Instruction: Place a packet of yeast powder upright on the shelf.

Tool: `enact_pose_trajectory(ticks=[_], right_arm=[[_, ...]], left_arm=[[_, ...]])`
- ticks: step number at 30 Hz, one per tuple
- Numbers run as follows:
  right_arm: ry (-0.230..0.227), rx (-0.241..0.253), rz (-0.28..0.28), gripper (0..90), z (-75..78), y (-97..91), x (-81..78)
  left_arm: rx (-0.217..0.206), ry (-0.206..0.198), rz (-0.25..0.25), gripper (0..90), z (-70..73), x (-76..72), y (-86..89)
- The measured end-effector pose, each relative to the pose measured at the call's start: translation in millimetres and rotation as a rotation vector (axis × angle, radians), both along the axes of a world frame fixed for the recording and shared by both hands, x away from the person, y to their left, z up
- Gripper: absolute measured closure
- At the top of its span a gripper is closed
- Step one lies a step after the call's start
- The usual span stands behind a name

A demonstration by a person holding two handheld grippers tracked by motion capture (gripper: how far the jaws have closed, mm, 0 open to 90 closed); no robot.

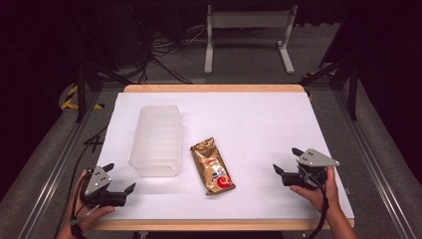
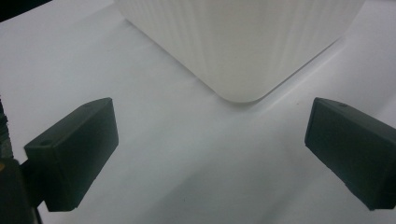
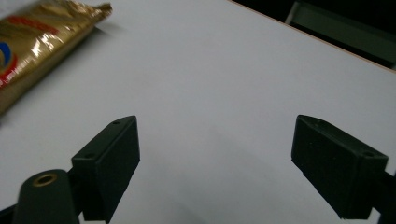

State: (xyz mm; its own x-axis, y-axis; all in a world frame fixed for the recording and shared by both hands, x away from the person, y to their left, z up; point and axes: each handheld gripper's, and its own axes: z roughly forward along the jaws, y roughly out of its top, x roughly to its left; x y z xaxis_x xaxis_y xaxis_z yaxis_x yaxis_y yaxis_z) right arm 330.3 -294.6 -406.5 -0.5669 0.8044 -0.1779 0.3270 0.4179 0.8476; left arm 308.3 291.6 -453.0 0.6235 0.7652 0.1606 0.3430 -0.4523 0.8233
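Your ribbed white bin (image 1: 156,142) sits empty, the gold snack packet (image 1: 213,166) just beside it at its 4 o'clock. Both the left gripper (image 1: 118,179) and right gripper (image 1: 287,160) gape wide, holding nothing (the high view alone shows your hands).

Left gripper (image 1: 119,178) and right gripper (image 1: 287,160): matte black bodies, each topped by a grey three-cornered plate with small dark screw holes. Jaws are blocky black wedges with slanted tips and small round holes in their upper faces. A black cable trails from each. Bare forearms; a dark strap circles the left wrist.
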Motion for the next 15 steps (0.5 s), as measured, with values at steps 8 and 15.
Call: enact_pose_trajectory(ticks=[8, 15], right_arm=[[0.017, 0.038, 0.071, 17.3, 10.6, 30.4, 27.3], [0.070, 0.056, 0.167, 26.3, 9.0, 63.3, 49.0]], left_arm=[[0.008, 0.002, -0.006, 3.7, -0.3, 0.7, -2.2], [0.017, 0.004, -0.011, 3.8, -1.0, 0.6, -3.1]])
